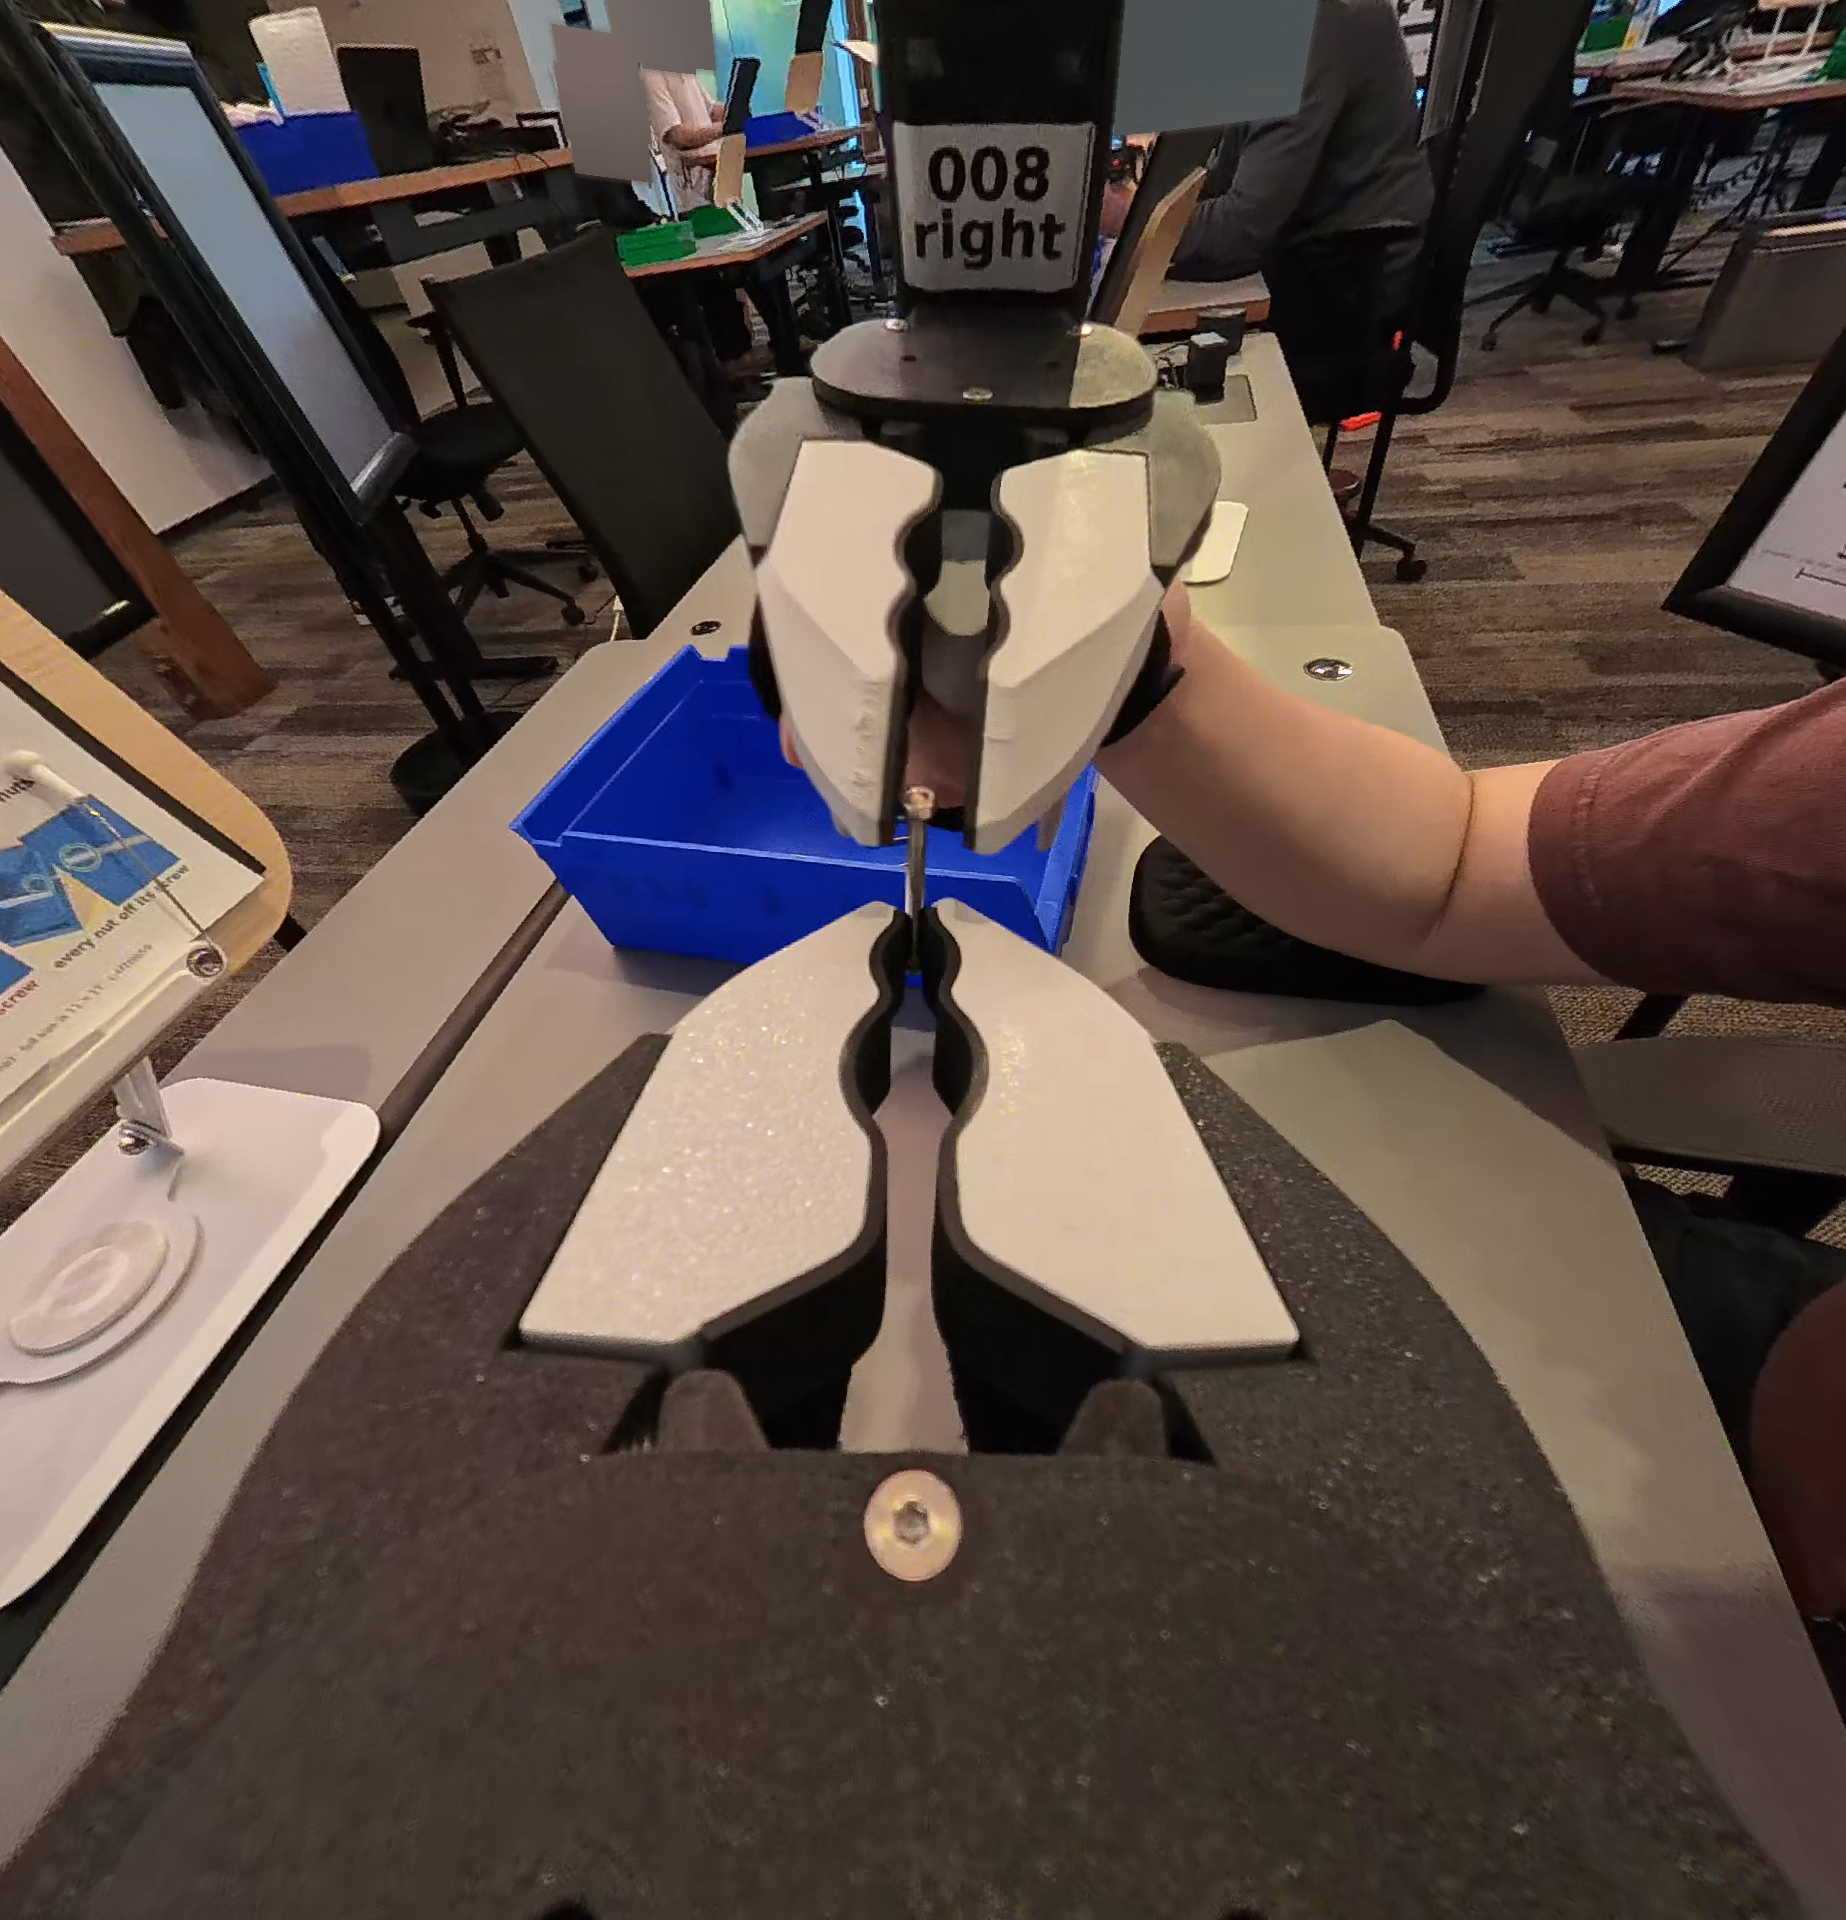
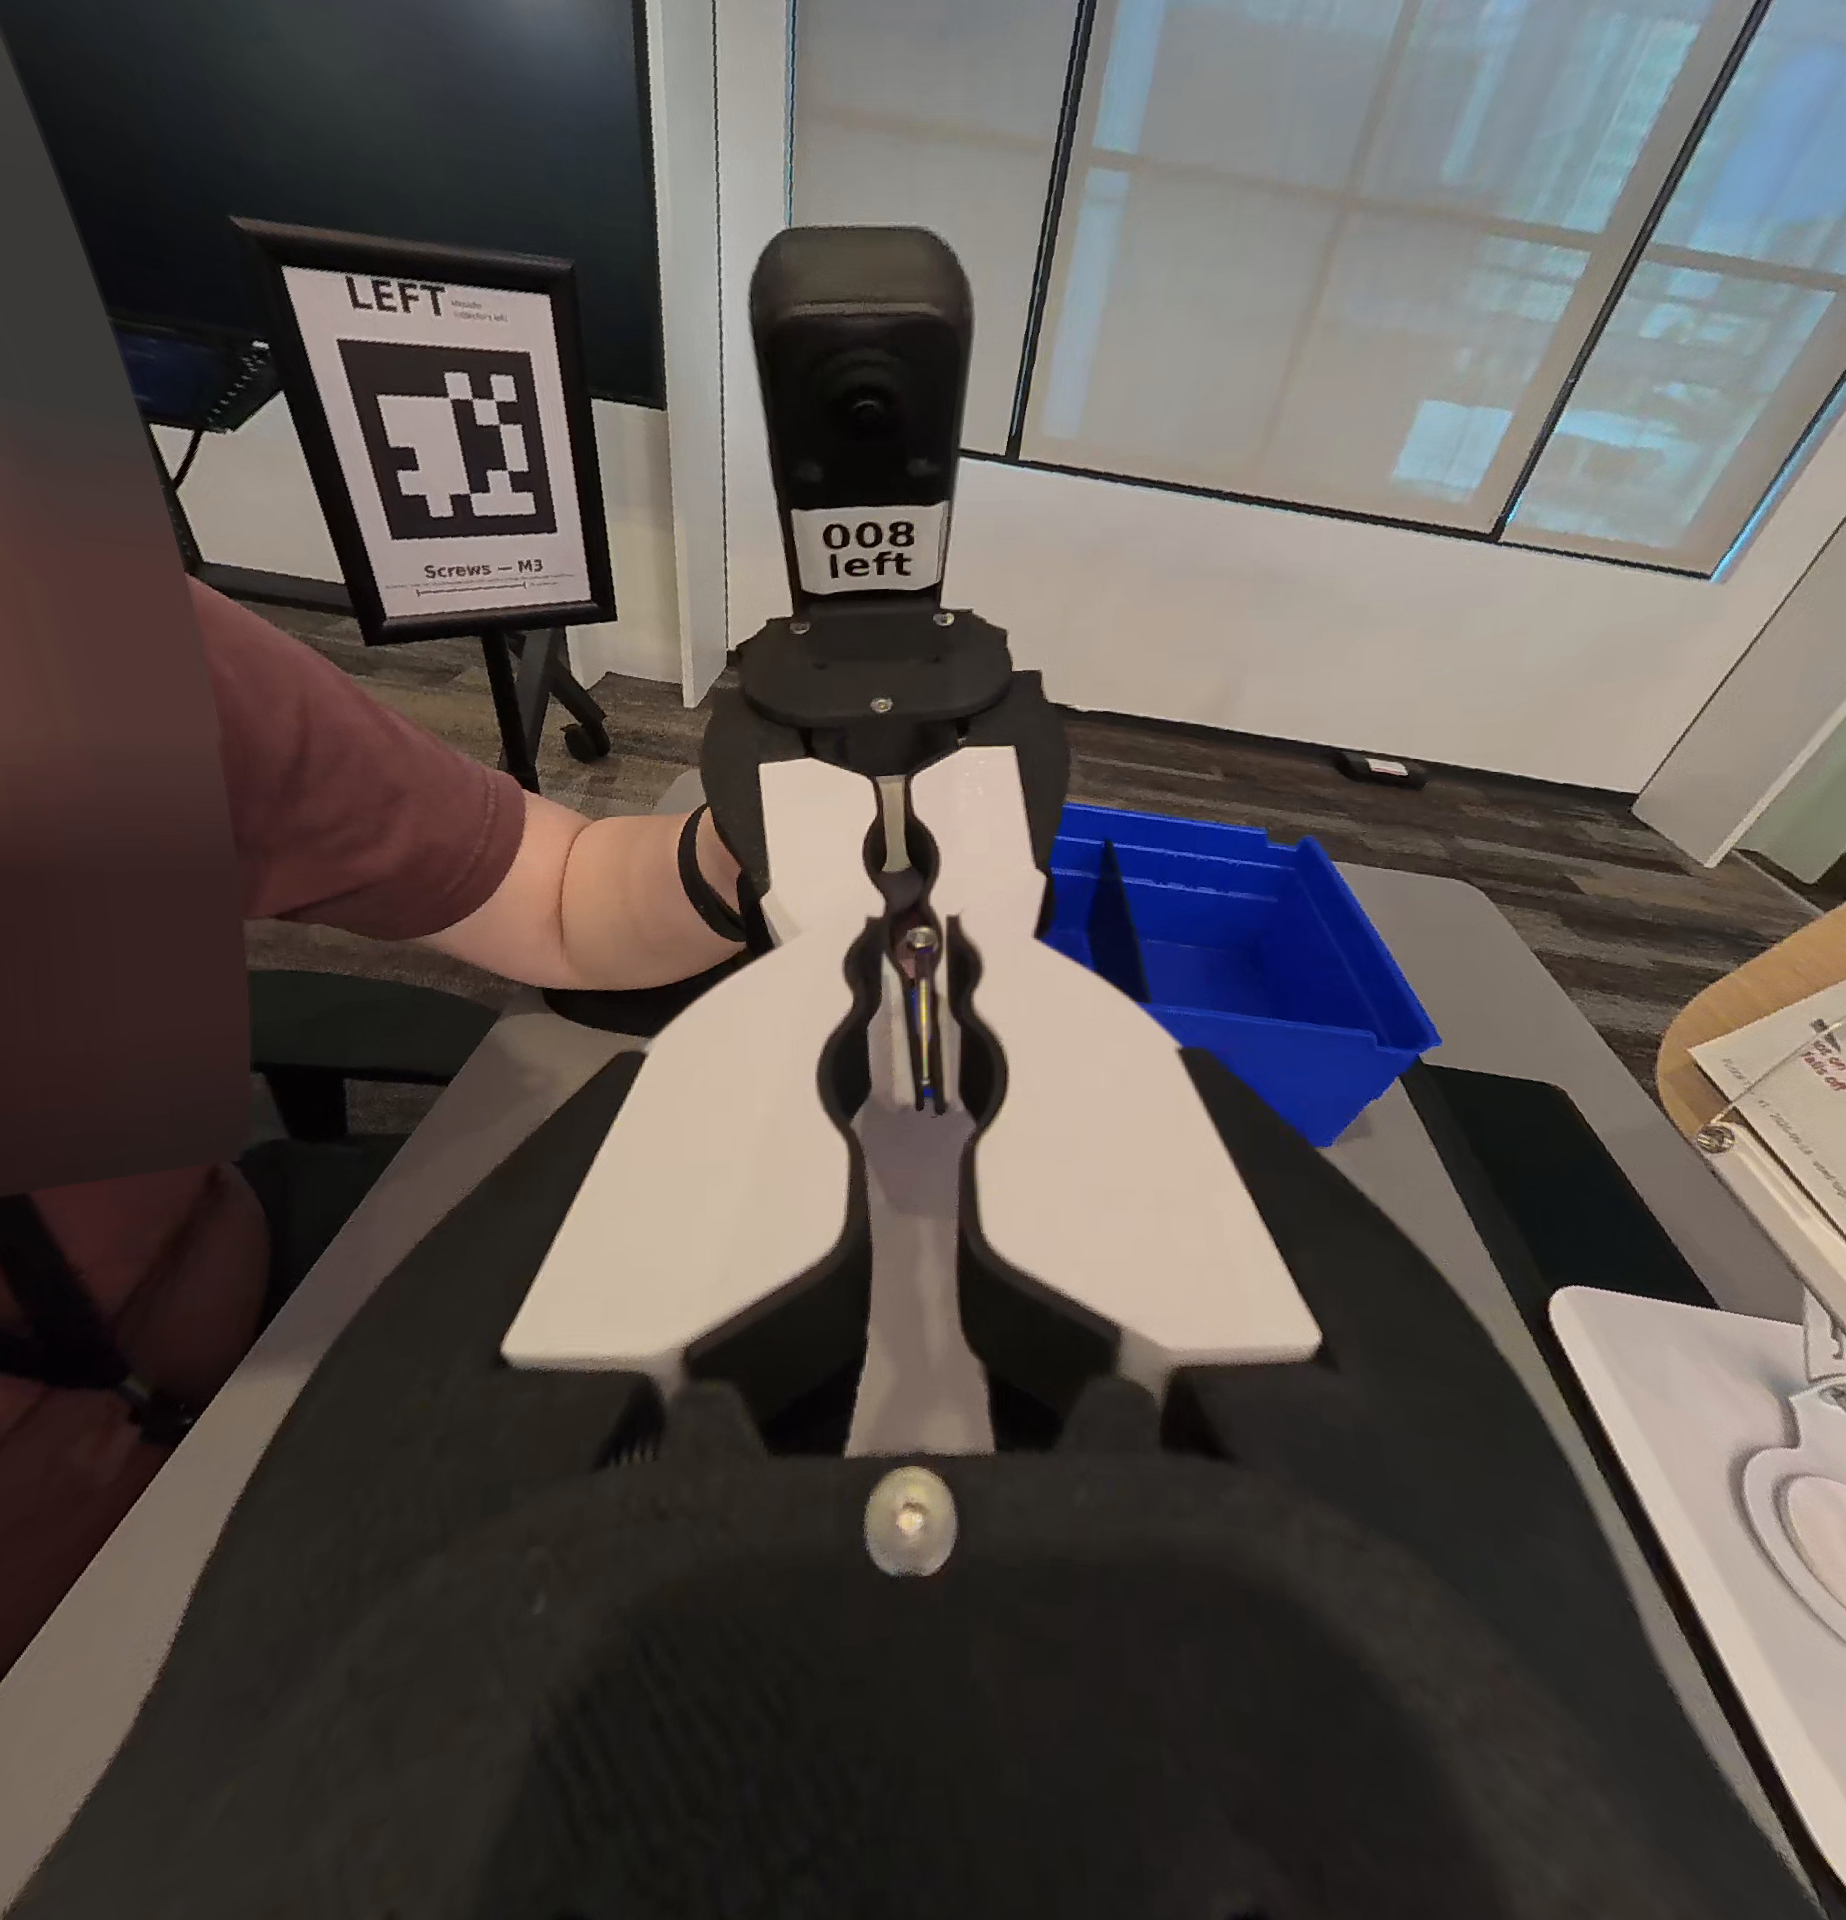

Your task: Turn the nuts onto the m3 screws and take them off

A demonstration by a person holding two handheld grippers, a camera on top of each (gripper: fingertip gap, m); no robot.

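Screw point(image 1: 915, 883): left gripper point(image 1: 911, 925) clamping shank; right gripper point(image 1: 924, 831) pinching head end, nut unclear. Advice: keeping axes aligned while turning.

Open office, striped dark carpet point(image 1: 1584, 488). Grey table point(image 1: 1314, 1060) near, black chair point(image 1: 586, 436) behind it, wood-top desks point(image 1: 420, 187) far left with people seated. Other side: large frosted windows point(image 2: 1366, 239) give daylight, white wall point(image 2: 1262, 613) below, framed sign on stand point(image 2: 431, 436) left
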